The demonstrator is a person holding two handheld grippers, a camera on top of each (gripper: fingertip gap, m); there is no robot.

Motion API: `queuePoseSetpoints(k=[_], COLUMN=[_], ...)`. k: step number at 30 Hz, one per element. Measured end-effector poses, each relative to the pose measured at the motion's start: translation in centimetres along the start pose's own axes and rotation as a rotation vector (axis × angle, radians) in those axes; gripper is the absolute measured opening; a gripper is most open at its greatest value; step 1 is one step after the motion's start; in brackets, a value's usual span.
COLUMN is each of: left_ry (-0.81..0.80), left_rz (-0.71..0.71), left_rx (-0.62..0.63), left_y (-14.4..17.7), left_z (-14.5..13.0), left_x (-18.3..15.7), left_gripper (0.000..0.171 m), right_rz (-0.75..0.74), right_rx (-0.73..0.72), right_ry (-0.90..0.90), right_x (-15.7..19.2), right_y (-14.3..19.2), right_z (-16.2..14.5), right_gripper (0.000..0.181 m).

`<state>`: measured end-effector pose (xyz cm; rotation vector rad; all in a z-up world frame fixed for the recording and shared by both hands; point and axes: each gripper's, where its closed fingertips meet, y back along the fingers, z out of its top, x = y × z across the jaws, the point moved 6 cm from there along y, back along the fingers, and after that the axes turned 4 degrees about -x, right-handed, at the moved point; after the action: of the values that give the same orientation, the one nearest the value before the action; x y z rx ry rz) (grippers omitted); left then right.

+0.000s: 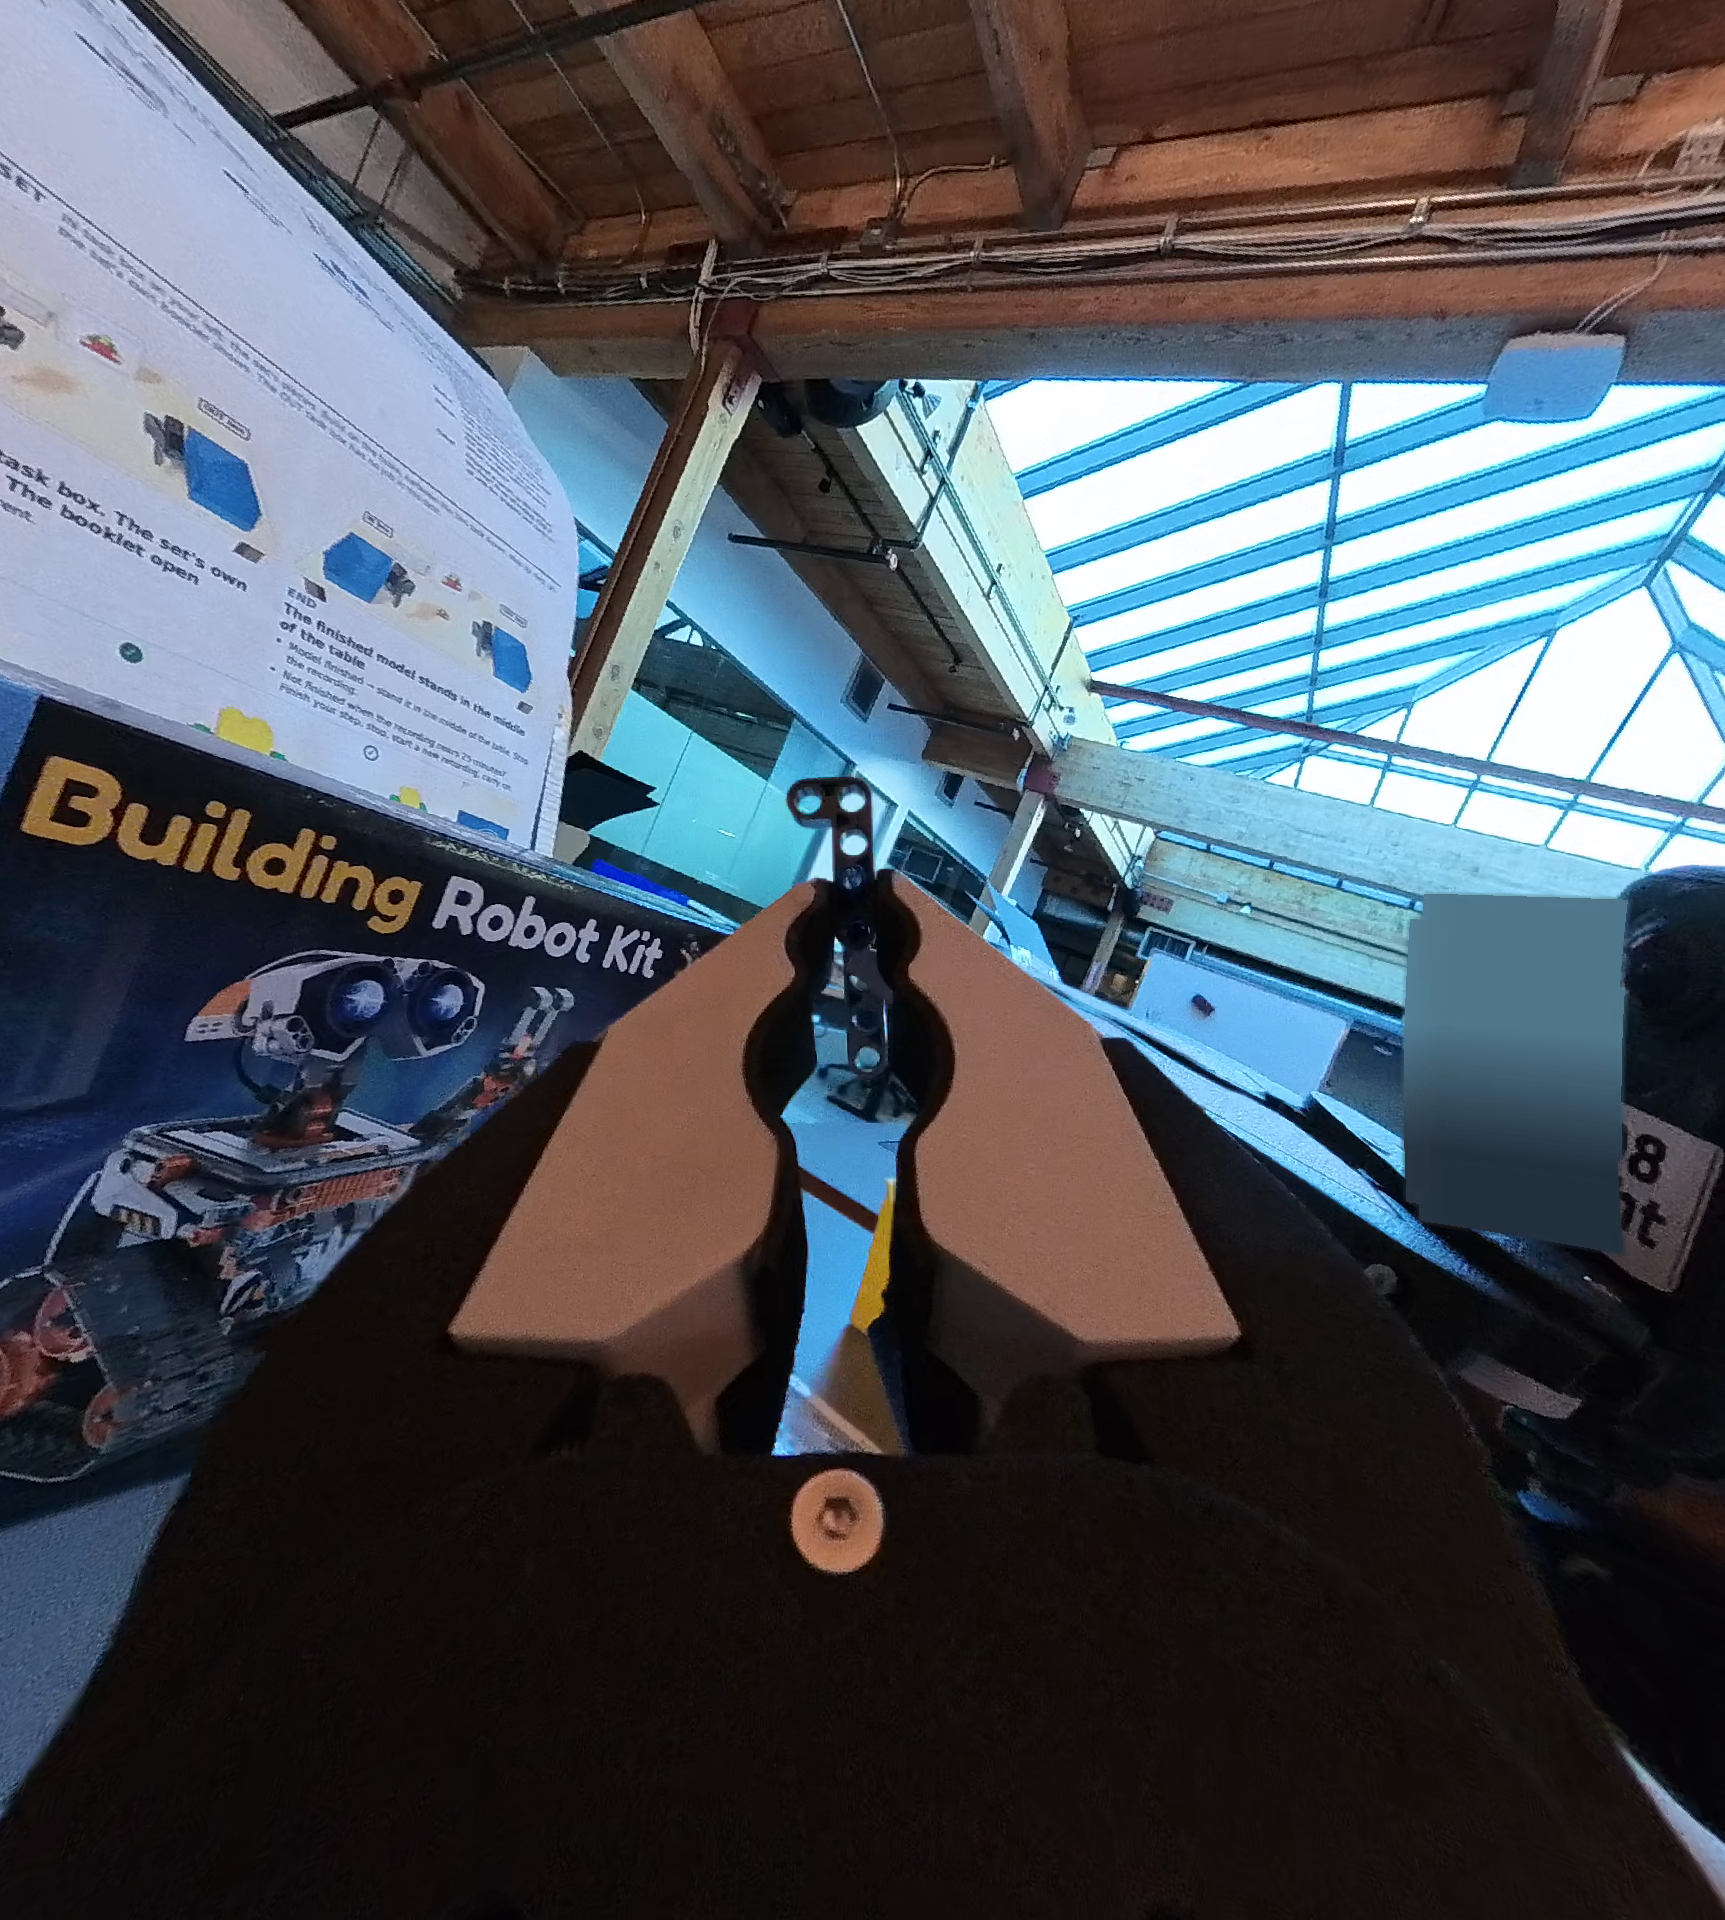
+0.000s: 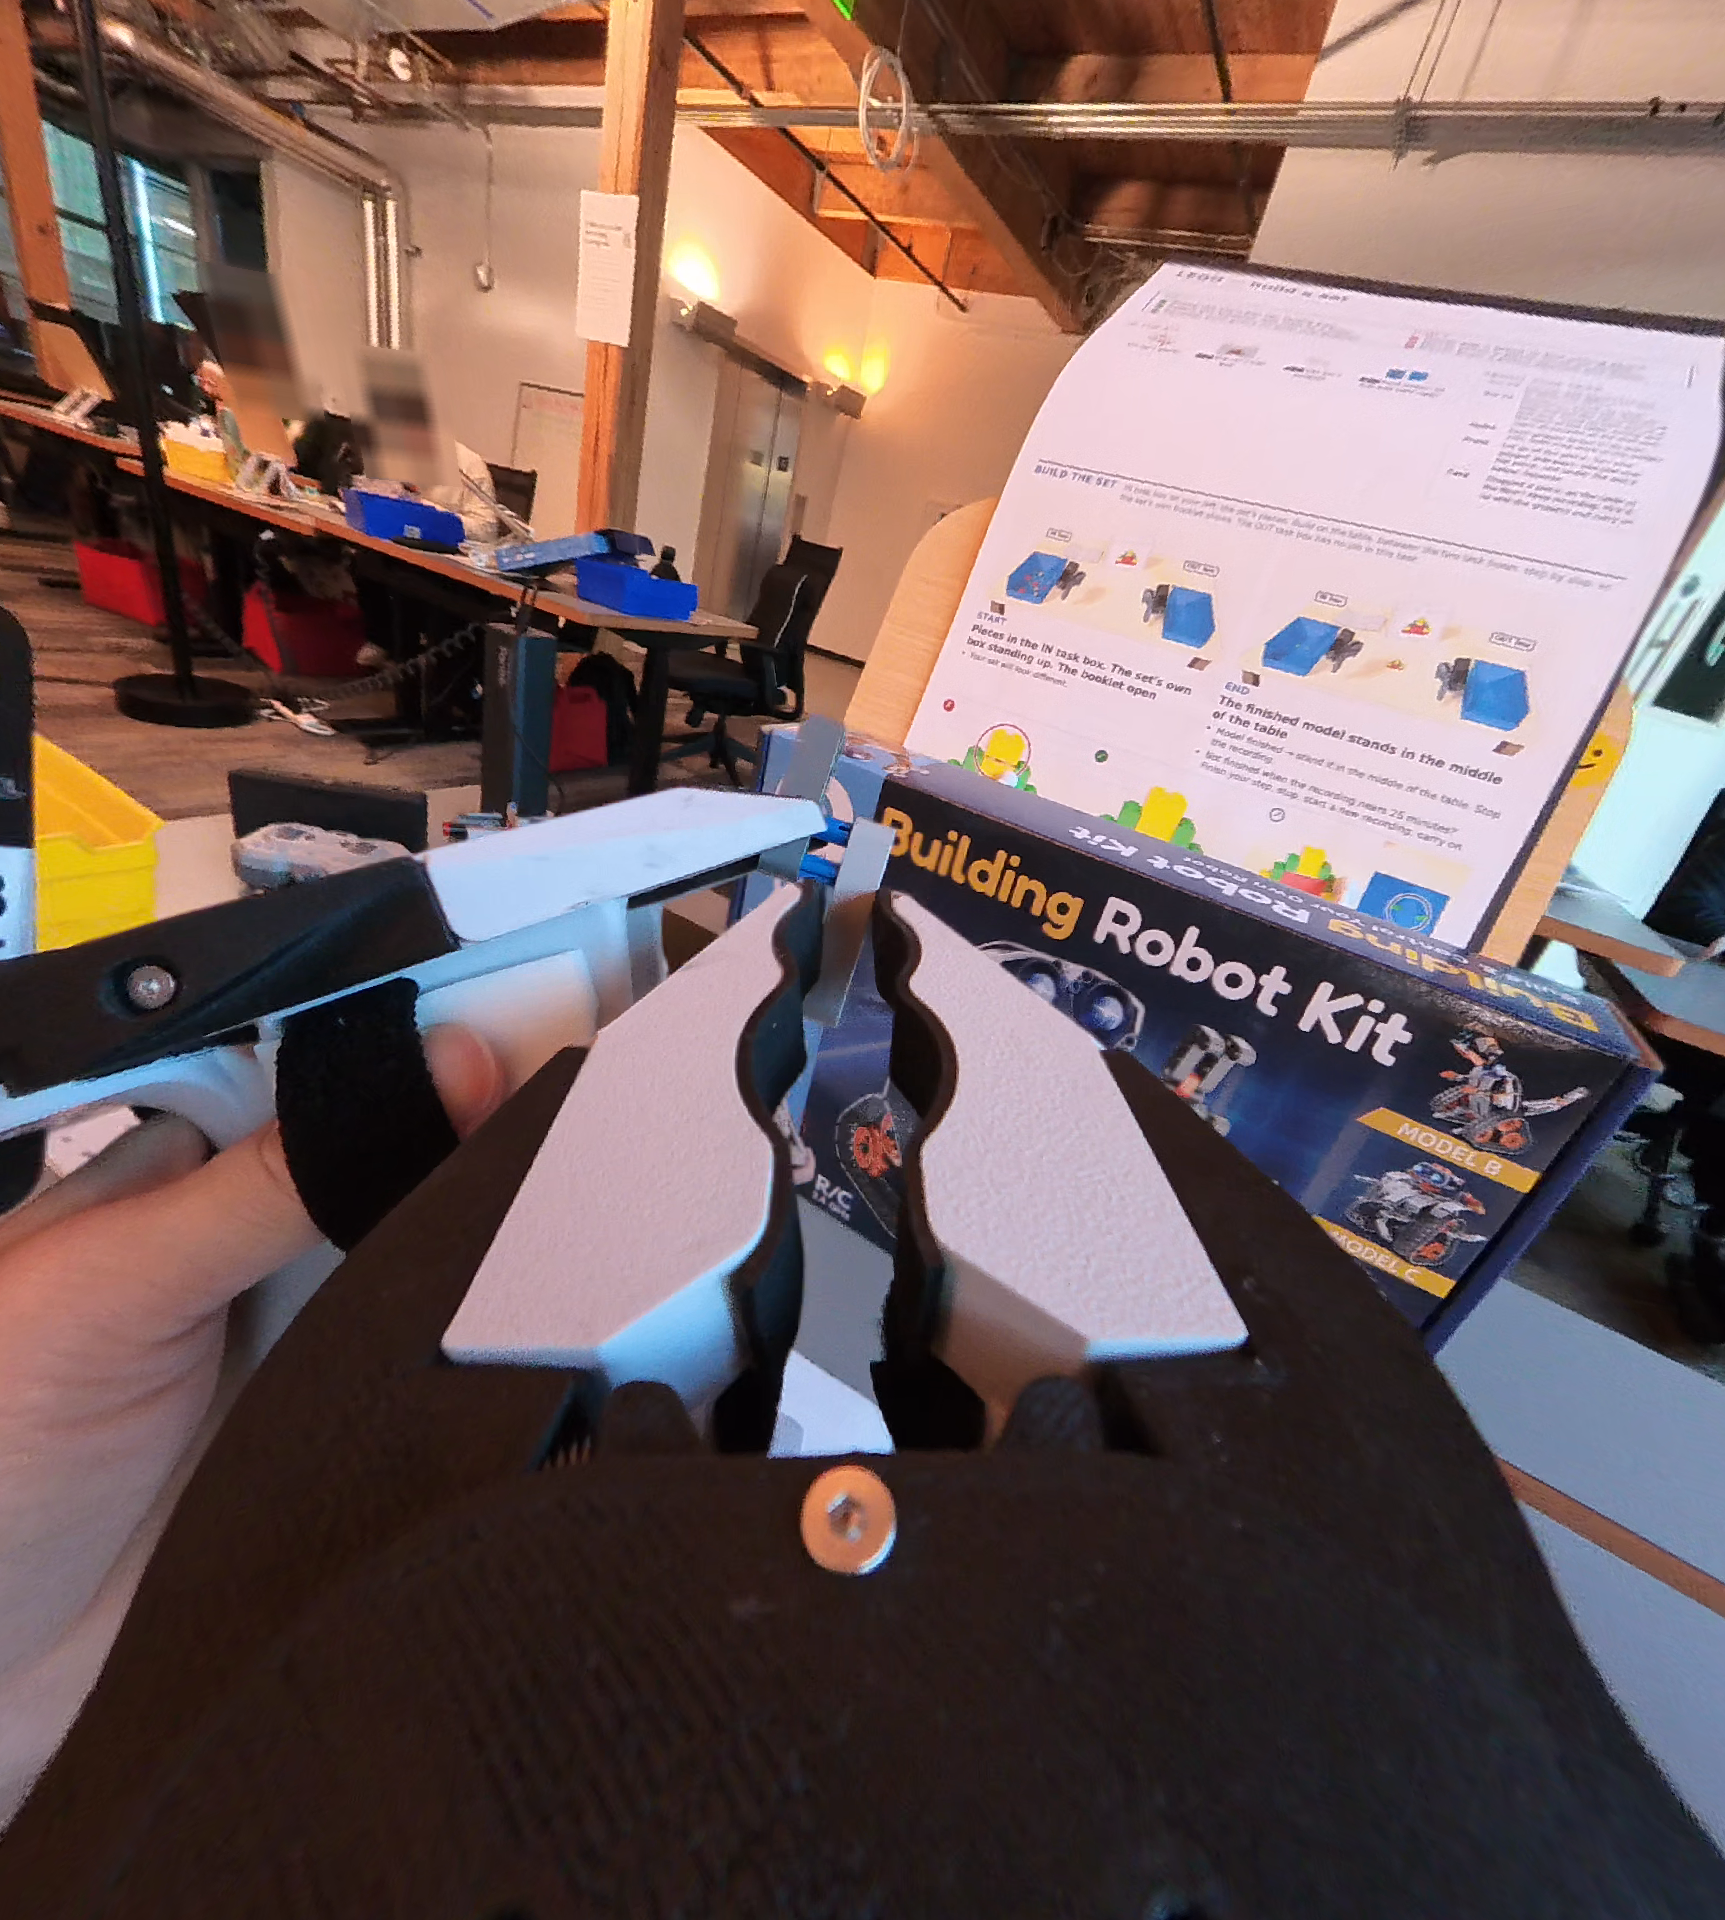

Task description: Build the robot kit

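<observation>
Grey beam [image 2: 842,935] sits clamped in the right gripper [image 2: 845,909]; the left gripper [image 1: 853,894] pinches one black holed strip [image 1: 853,883], and its tip [image 2: 785,831] meets the beam beside two blue pins [image 2: 822,847]. Joining them likely needs steady alignment. One kit box [image 2: 1253,1049] stands on the counter [image 2: 1616,1455], one instruction sheet [image 2: 1305,582] behind.

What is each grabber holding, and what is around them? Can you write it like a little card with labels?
left gripper: shut on a thin dark beam with holes, tilted up toward the ceiling
right gripper: shut on a flat grey piece
where they meet: left gripper's white fingers reach the grey piece from the side, with blue pins at the joint
behind: dark blue toy kit box
further behind: propped white instruction sheet
hand: holds the left gripper's handle
</observation>
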<state>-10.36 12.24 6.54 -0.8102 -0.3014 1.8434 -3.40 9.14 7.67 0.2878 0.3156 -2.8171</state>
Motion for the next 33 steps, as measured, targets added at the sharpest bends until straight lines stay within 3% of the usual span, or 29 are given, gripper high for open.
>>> queuePoseSetpoints(k=[27, 31, 33], left_ry=[0.116, 0.200, 0.236], left_rz=[-0.013, -0.009, 0.031], left_rx=[0.001, 0.125, 0.331], left_y=[-0.1, 0.6, 2.7], left_z=[-0.4, 0.4, -0.6], left_x=[0.1, 0.7, 1.3], left_gripper=[0.004, 0.004, 0.004], right_rz=[-0.054, 0.071, 0.175], right_rx=[-0.039, 0.100, 0.218], right_ry=[0.093, -0.083, -0.153], right_x=[0.3, -1.4, -2.9], right_y=[0.2, -0.4, -0.3], right_z=[-0.3, -1.2, -1.9], right_gripper=[0.005, 0.005, 0.005])
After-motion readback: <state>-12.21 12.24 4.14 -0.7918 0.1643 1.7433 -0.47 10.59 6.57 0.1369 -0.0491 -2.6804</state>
